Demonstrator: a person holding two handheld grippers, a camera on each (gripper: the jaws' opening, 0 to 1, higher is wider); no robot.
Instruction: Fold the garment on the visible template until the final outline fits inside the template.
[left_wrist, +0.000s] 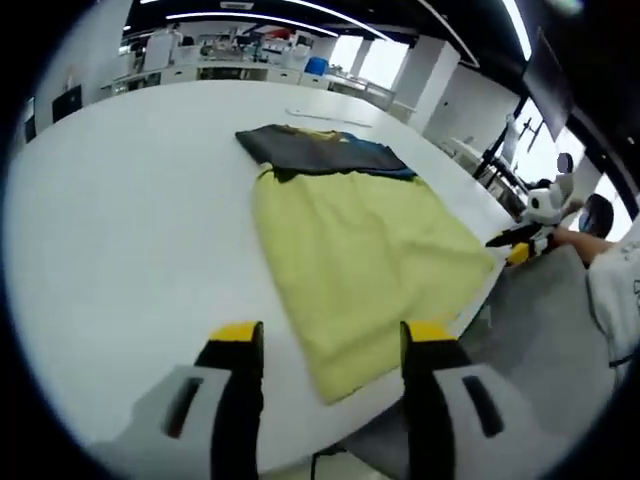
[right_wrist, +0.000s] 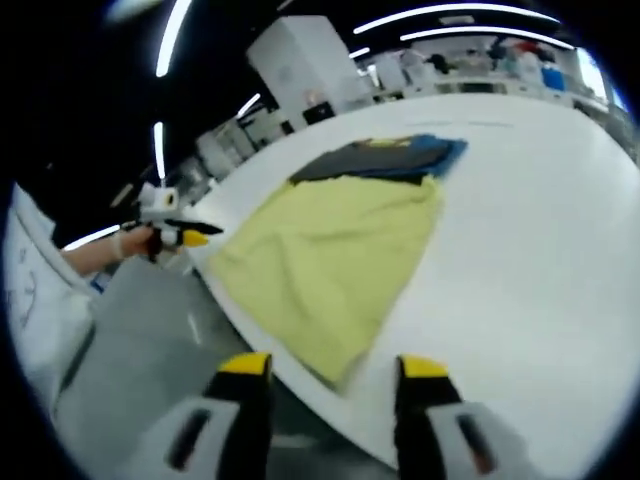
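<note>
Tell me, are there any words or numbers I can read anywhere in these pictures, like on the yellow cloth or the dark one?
No text can be read.
Yellow garment: plain, no print.
Dark garment behind it: a blue and yellowish patch, too blurred to read as letters.
White table: no labels.
Shelves at the back of the room: too small and blurred to read.

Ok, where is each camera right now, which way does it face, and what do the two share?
Left gripper view: rides the left gripper, jaws open, facing across the white table at the yellow cloth; right gripper and sleeve at right.
Right gripper view: rides the right gripper, jaws open, facing the same cloth; left gripper at left.
Shared: cloth, dark garment, table.
</note>
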